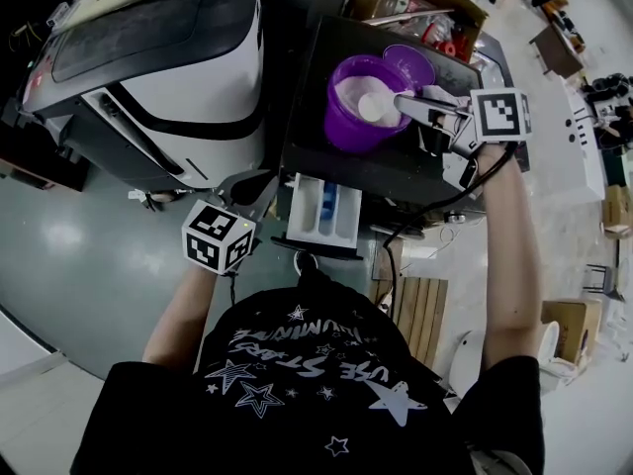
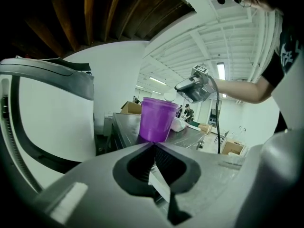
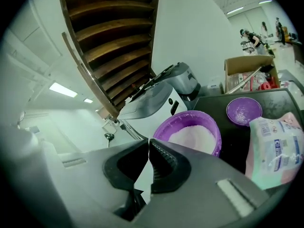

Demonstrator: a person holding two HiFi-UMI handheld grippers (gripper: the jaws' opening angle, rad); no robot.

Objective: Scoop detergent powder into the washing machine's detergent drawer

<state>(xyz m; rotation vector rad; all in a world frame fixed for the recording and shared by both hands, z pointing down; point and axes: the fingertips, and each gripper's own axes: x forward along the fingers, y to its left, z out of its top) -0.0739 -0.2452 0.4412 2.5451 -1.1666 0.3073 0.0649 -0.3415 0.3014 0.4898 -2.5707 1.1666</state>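
Spill risk: a tilted scoop (image 1: 371,108) would shed powder (image 3: 192,136) short of the open detergent drawer (image 1: 298,216), near centre. Left gripper (image 2: 153,145), near left, jaws closed, empty, held low. Right arm (image 1: 509,226) outstretched; right gripper (image 3: 148,140), jaws clamped on the scoop handle, above the far purple tub (image 1: 341,133).

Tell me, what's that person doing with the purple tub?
A person holds tongs in each hand. The right tongs grip a white scoop over the purple tub, which is full of white powder. The drawer below the tub is pulled open, ready for the powder. The left tongs are shut and held low, near the drawer.
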